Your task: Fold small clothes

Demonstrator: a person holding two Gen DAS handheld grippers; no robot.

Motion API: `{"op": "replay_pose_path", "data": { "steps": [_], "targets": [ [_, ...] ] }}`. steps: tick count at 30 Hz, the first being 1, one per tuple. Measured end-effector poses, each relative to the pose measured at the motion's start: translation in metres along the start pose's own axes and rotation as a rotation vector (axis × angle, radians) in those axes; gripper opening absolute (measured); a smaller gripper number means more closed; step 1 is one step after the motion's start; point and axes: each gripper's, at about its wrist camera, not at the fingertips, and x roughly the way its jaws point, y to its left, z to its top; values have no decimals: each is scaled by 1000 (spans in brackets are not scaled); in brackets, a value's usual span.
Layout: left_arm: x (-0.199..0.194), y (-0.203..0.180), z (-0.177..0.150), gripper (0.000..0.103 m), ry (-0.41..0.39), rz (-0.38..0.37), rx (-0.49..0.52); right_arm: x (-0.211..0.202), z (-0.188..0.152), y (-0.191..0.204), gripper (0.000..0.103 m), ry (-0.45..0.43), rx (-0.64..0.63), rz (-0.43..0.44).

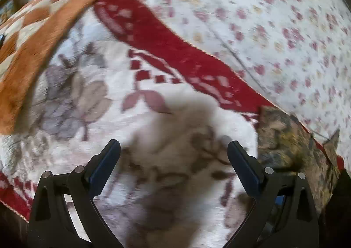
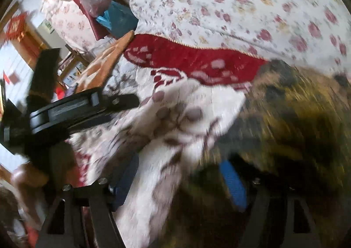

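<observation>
A white fleece cloth with grey-mauve leaf prints and a red border [image 1: 92,85] lies spread on the bed; it also shows in the right wrist view [image 2: 179,120]. My left gripper [image 1: 173,149] hangs open just above it, with nothing between the fingers. My right gripper [image 2: 179,173] is open, with a raised fold of the white cloth lying between its fingers. A mottled brown-yellow cloth [image 2: 296,120] lies under its right finger and shows at the right of the left wrist view [image 1: 283,138]. The other gripper's body [image 2: 72,112] is at the left in the right wrist view.
An orange-and-cream checked cloth [image 1: 33,35] lies at the far left. A floral bedsheet [image 1: 263,17] covers the bed beyond the red border. Bags and clutter [image 2: 105,13] sit at the bed's far corner. Both views are motion-blurred.
</observation>
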Motion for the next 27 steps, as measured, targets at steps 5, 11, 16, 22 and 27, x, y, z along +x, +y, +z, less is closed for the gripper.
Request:
{"op": "replay_pose_path", "data": {
  "steps": [5, 11, 16, 22, 27],
  "targets": [
    [-3, -41, -10, 98, 23, -149, 101, -98, -35, -36, 74, -64, 17, -111],
    [17, -95, -30, 98, 107, -192, 214, -221, -49, -135, 78, -198, 165, -600],
    [41, -121, -51, 98, 183, -83, 320, -233, -66, -207, 80, -66, 249, -744],
    [46, -138, -62, 98, 153, -5, 389, -218, -79, -179, 5, 7, 3, -815],
    [43, -139, -61, 98, 138, -16, 376, -239, -63, -192, 4, -62, 20, -905]
  ]
}}
